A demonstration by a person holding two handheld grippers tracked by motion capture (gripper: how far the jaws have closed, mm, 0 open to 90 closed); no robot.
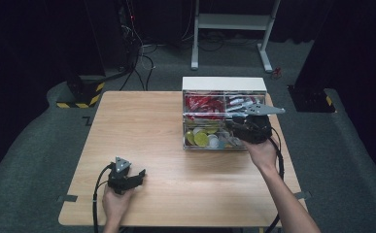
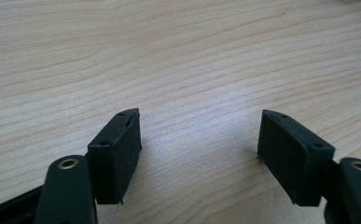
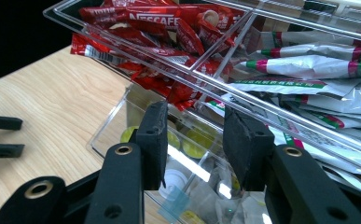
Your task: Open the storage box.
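Note:
A clear two-tier organizer (image 1: 224,83) with a white top stands at the table's far right. Its upper tier holds red Nescafé sachets (image 3: 159,23) and white-green sachets (image 3: 308,65). The lower clear drawer (image 3: 113,126) holds yellow capsules (image 3: 129,134) and small white cups. My right gripper (image 1: 229,127) (image 3: 194,140) reaches into the drawer's front with its jaws closed around a clear plastic part there. My left gripper (image 1: 141,174) (image 2: 199,149) rests near the front left of the table, jaws wide apart over bare wood with nothing between them.
The wooden table (image 1: 142,126) is bare left of the organizer. My left gripper (image 3: 3,136) appears far off at the left edge of the right gripper view. Beyond the table are a white desk frame (image 1: 229,22) and cables on grey carpet.

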